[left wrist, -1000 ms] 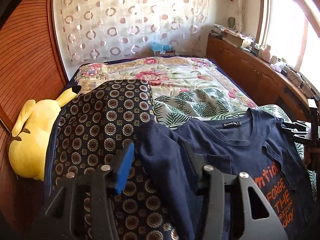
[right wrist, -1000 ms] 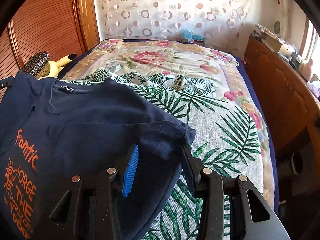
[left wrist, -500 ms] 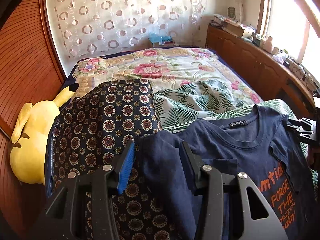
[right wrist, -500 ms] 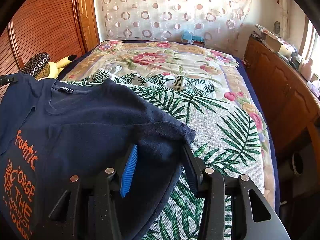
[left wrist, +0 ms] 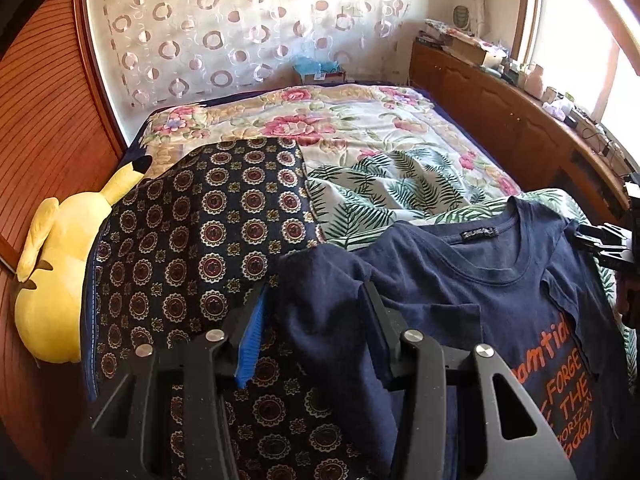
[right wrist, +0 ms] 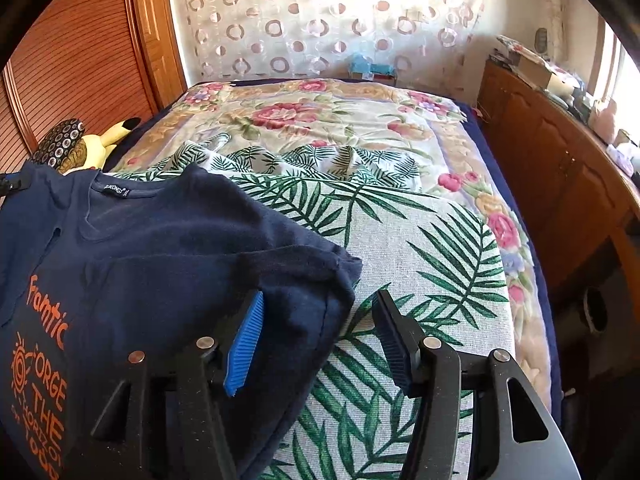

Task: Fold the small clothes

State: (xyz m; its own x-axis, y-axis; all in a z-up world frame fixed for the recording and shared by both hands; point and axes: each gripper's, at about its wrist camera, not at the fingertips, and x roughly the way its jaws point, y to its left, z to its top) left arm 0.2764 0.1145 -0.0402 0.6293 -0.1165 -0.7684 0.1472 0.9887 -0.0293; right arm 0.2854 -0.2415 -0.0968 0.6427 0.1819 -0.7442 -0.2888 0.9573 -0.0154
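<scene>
- Cotton bedding covers the bed: a palm-leaf sheet toward the near end, a rose-patterned quilt toward the head end, and a navy medallion-print cloth along the left edge.
- A yellow plush toy lies off the left edge against slatted wooden doors; a circle-patterned curtain hangs behind the head end, and a cluttered wooden cabinet runs along the right side.
- The navy T-shirt lies front-up across the near end of the bed, its collar toward the head end.
- The left gripper is spread wide, and the shirt's sleeve bunches between its blue pads without being pinched.
- The right gripper is also wide open; the other sleeve touches its left pad only.
- Orange print reads "FORGE THE"; the word above looks like "Frantic". The collar label is too small to read.
</scene>
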